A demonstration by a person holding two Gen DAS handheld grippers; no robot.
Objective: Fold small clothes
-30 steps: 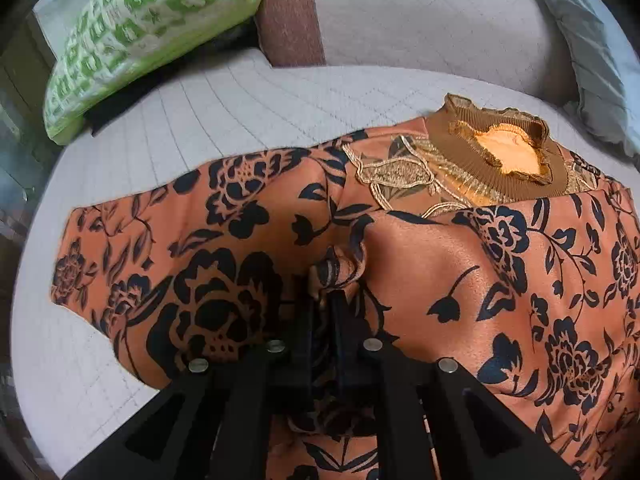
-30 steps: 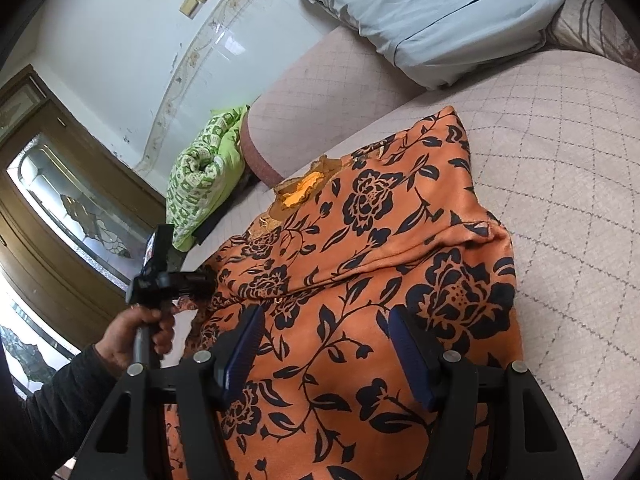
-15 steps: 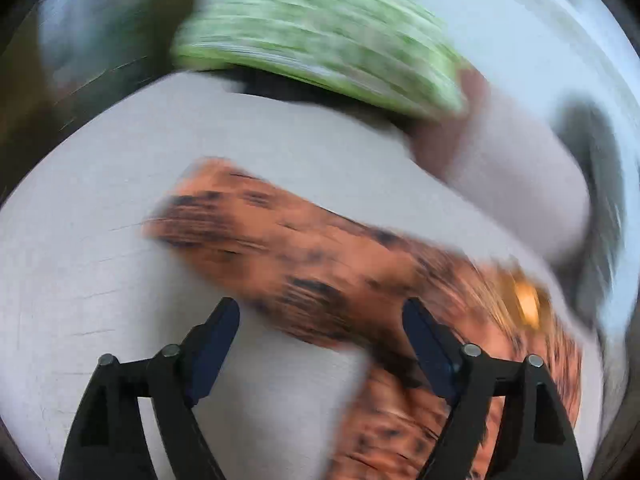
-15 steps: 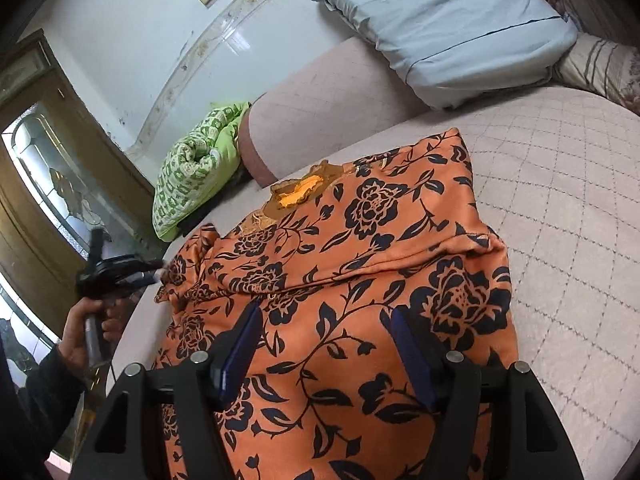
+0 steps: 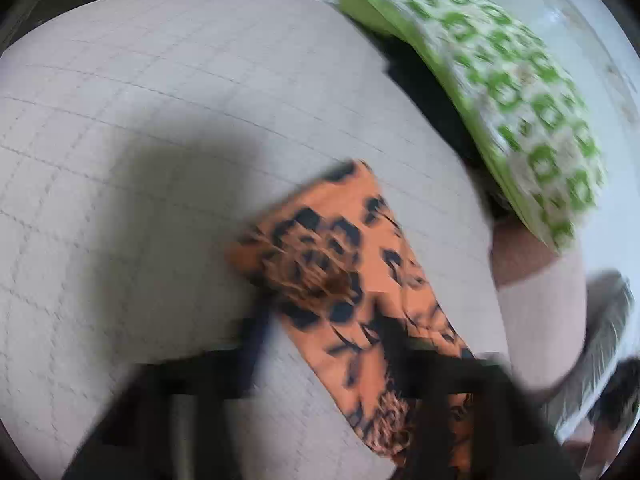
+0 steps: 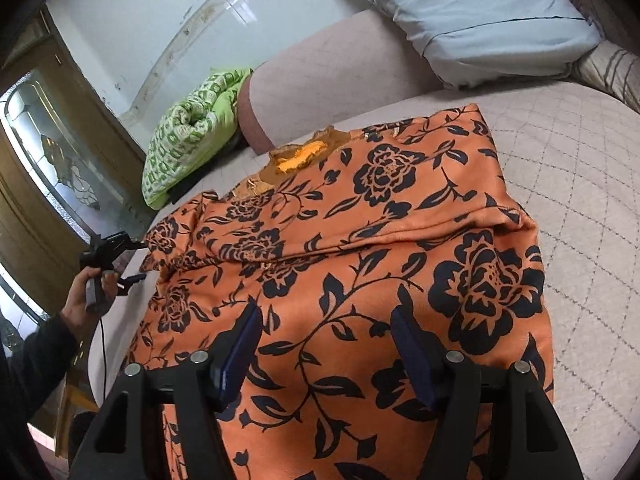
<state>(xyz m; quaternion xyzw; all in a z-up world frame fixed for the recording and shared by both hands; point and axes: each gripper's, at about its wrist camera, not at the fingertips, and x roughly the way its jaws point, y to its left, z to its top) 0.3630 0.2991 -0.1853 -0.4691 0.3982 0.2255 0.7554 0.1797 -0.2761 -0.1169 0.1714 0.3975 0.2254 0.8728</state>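
The orange floral top (image 6: 360, 240) lies spread on the quilted bed (image 6: 580, 200), filling the middle of the right wrist view, with its neckline toward the upper centre and one sleeve folded across the body. At the left edge of that view a hand (image 6: 86, 292) in a dark sleeve grips the left gripper (image 6: 143, 260) by its handle and points it at the sleeve end. Its jaws stand apart there, the upper tip just at the cloth edge. The left wrist view is blurred, with the sleeve end lying between two dark jaws. The right gripper (image 6: 324, 340) hovers at lower centre, jaws wide and holding nothing. A green patterned quilt (image 6: 188, 140) sits at upper left.
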